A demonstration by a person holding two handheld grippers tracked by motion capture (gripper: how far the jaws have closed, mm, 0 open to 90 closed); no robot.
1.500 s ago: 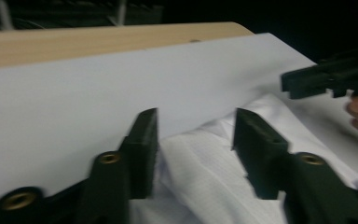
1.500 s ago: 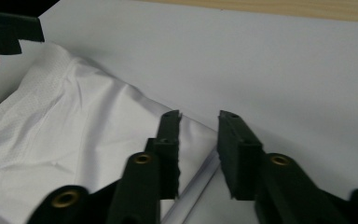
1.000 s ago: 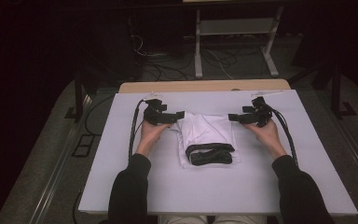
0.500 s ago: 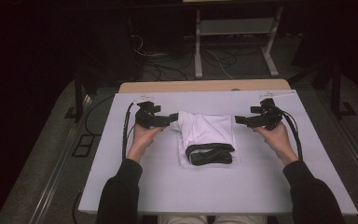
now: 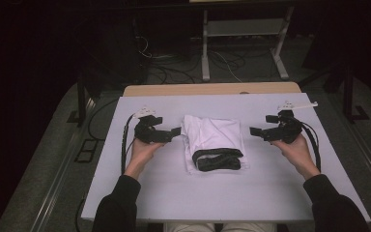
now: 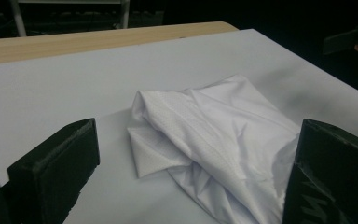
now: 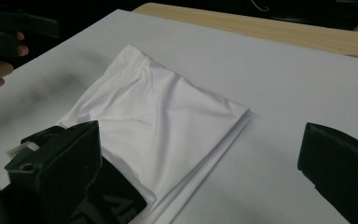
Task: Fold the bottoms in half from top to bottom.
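Note:
A folded white garment (image 5: 211,135) lies in the middle of the white table cover (image 5: 174,193), its black waistband (image 5: 217,159) at the near end. My left gripper (image 5: 166,126) hovers open just left of the garment's far corner, clear of it. My right gripper (image 5: 263,125) stands open a short way to the garment's right. In the left gripper view the jaws of that gripper (image 6: 191,177) are spread wide, with the rumpled cloth (image 6: 214,140) ahead between them. In the right gripper view the gripper (image 7: 200,163) is open, with the garment (image 7: 154,116) and the waistband (image 7: 116,196) ahead.
The table's wooden far edge (image 5: 212,89) shows beyond the cover. Cables and a metal stand (image 5: 241,48) are on the dark floor behind. A cable (image 5: 125,140) trails from the left gripper, and the cover lies bare on both sides of the garment.
Both grippers have drawn outward from the garment's far corners, the left to the left and the right to the right. The garment stays put on the table.

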